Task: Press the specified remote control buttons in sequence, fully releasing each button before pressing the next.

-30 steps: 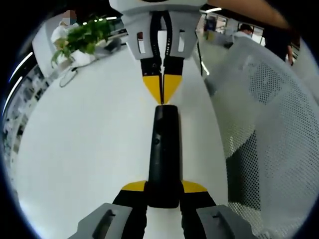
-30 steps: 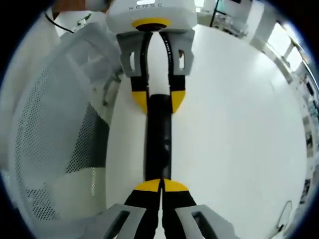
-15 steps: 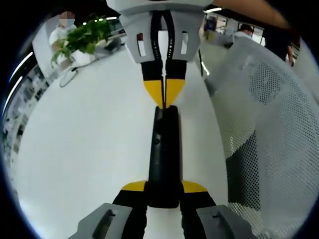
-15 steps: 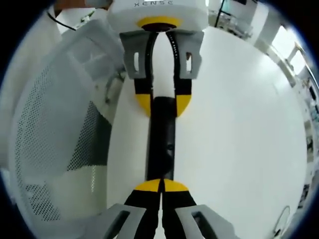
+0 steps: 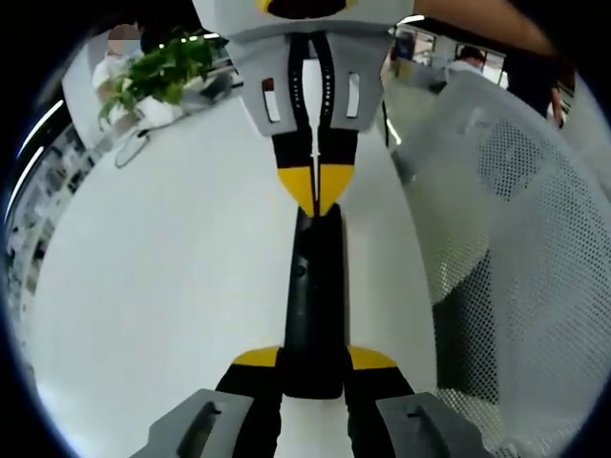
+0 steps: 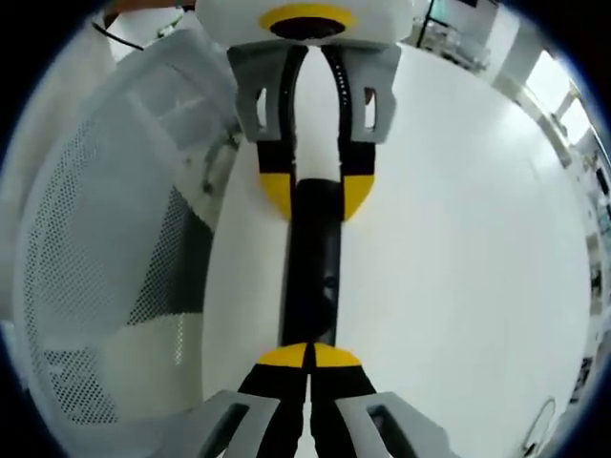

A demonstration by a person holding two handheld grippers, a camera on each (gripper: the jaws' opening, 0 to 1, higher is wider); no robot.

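Observation:
A long black remote lies lengthwise above the white table. My left gripper is shut on its near end, one yellow-tipped jaw on each side. My right gripper comes in from the top of the left gripper view, shut, with its yellow tips together over the remote's far end. In the right gripper view the same remote runs away from my shut right gripper, whose tips sit on its near end. The left gripper clamps the far end. A small button shows on the remote's face.
The white table stretches wide to one side. A white mesh chair stands close beside the remote. A potted green plant and a cable sit at the table's far end. People are seated in the office behind.
My right gripper has moved closer to the left gripper, its shut tips now lying over the remote's end instead of just short of it. The left gripper still holds the remote in place.

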